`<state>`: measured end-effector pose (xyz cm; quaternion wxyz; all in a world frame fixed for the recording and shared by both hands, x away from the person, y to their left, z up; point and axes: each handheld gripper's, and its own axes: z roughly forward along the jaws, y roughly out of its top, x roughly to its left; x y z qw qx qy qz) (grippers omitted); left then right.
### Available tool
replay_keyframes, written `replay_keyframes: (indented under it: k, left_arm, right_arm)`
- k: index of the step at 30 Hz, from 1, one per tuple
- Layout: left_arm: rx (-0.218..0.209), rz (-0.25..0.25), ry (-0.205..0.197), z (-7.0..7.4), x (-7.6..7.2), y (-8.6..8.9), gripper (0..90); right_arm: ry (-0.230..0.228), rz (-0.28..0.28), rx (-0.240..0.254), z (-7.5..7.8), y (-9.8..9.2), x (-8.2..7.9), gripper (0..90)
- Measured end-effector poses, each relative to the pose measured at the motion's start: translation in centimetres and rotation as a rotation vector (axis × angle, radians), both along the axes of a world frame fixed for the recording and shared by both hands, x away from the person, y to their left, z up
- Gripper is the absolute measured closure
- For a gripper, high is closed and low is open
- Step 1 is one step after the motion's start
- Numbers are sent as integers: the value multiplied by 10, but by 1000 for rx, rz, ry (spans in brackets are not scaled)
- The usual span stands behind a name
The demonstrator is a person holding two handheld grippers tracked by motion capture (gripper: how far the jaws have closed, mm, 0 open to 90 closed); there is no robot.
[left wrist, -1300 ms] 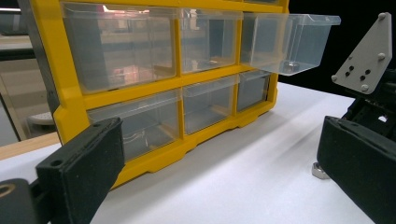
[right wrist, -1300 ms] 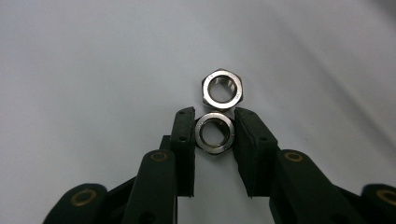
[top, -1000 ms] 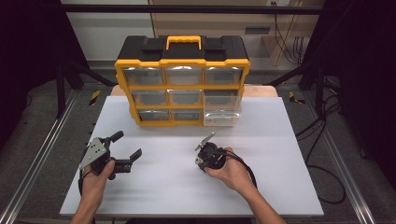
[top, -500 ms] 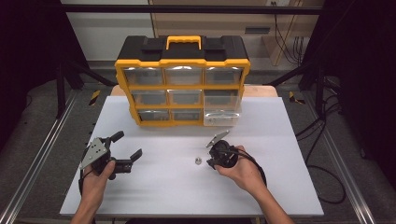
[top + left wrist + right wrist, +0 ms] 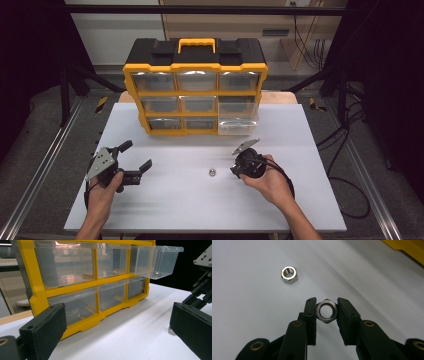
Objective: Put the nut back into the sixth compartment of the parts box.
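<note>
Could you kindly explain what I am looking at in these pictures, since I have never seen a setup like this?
A person sits at a white table holding a hand-operated two-jaw gripper in each hand. The high view looks down from above; the other two pictures come from cameras riding on each gripper. The left gripper rests with its jaws open, facing a yellow drawer cabinet whose lower right clear drawer is pulled out. The right gripper is closed on a metal hex nut. A second nut lies loose on the table between the hands.
</note>
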<state>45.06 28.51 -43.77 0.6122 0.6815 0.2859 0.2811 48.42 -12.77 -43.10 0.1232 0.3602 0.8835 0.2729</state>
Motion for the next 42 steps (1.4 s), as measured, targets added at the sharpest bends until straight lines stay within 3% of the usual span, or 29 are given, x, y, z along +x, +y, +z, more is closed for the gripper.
replay_keyframes:
  k: [12, 13, 36, 42]
  left_arm:
    - [4, -1, -1, 0, 0, 0, 9]
    - [3, -1, -1, 0, 0, -1, 9]
    - [14, 3, 1, -1, -1, 1, 9]
    - [13, 8, 0, 0, -1, 2, 9]
  right_arm:
    - [-22, -24, 24, 9, -16, -4, 702]
    - [-34, -5, 21, 10, -18, -3, 702]
    - [-73, -22, 58, 36, -27, -5, 702]
    - [-100, -2, 42, 45, -28, -5, 702]
